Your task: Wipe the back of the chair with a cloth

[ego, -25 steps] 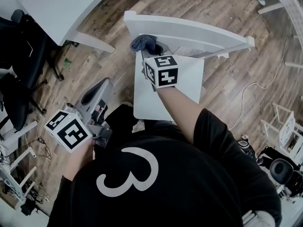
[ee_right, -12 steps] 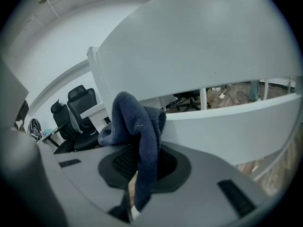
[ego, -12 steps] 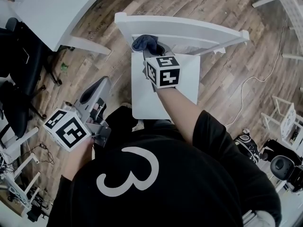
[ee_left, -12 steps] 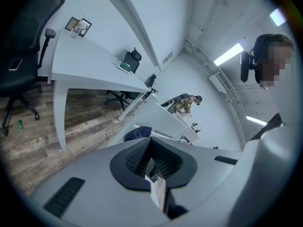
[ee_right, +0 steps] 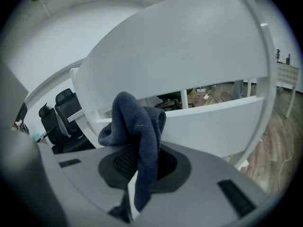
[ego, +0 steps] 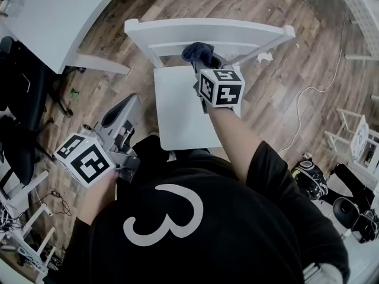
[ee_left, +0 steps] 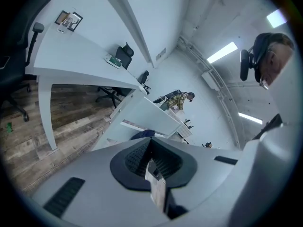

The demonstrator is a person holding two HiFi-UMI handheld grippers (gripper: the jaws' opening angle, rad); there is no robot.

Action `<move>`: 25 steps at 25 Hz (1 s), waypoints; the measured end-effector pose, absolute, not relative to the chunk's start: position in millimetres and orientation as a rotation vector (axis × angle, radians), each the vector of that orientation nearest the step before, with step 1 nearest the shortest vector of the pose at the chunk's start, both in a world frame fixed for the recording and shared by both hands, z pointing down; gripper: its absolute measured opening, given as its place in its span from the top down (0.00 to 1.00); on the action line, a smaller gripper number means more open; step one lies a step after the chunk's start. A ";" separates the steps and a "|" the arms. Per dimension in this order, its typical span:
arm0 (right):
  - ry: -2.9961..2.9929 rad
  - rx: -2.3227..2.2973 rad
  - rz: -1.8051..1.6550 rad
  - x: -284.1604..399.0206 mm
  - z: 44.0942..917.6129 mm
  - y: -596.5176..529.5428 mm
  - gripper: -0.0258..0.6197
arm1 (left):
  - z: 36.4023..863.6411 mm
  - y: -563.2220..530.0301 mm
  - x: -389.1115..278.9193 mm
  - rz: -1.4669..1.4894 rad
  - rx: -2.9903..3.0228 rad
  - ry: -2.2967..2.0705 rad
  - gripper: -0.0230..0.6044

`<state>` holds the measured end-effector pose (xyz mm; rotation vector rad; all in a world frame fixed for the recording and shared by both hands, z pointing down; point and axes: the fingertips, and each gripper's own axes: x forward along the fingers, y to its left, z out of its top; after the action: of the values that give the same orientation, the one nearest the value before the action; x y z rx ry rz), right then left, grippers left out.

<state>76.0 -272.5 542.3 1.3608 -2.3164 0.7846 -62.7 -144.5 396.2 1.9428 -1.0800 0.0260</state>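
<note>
A white wooden chair stands in front of me, its back far from me and its seat near. My right gripper is shut on a dark blue cloth that rests against the back's inner face, just right of its middle. In the right gripper view the cloth bunches up from the jaws in front of the broad white back. My left gripper hangs low at the left of the seat, shut and holding nothing. In the left gripper view it points towards the chair.
A white desk stands at upper left, with black office chairs beside it. A white cable trails over the wood floor at right, near a white rack. A scrap of paper lies by the chair's right post.
My right gripper has slid the cloth rightwards along the chair back, from near its left end to past the middle. The left gripper has stayed put.
</note>
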 end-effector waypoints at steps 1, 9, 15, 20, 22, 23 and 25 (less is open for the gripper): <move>-2.303 1.381 0.788 87.0 542.7 -273.3 0.88 | 395.6 -144.4 -61.0 0.026 1.947 -1.076 0.94; -2.187 1.527 0.819 170.2 546.1 -280.5 0.88 | 385.5 -143.9 -55.5 0.047 1.970 -1.068 0.94; -2.082 1.647 0.847 233.6 547.1 -286.0 0.88 | 379.0 -143.0 -51.6 0.052 1.975 -1.075 0.94; -2.051 1.677 0.890 251.8 550.2 -287.4 0.88 | 371.8 -140.3 -46.8 0.053 1.980 -1.083 0.94; -2.045 1.674 0.906 254.3 550.8 -285.9 0.88 | 368.8 -139.0 -47.7 0.051 1.980 -1.087 0.94; -2.053 1.661 0.903 253.2 550.0 -284.4 0.88 | 367.8 -138.7 -49.0 0.050 1.980 -1.090 0.94; -2.094 1.627 0.925 246.9 545.9 -278.5 0.88 | 366.6 -139.5 -51.3 0.047 1.983 -1.095 0.94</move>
<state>246.9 -278.5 545.9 1.6271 -2.0936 0.9248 -51.3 -139.5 366.6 1.9832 -1.0948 0.0471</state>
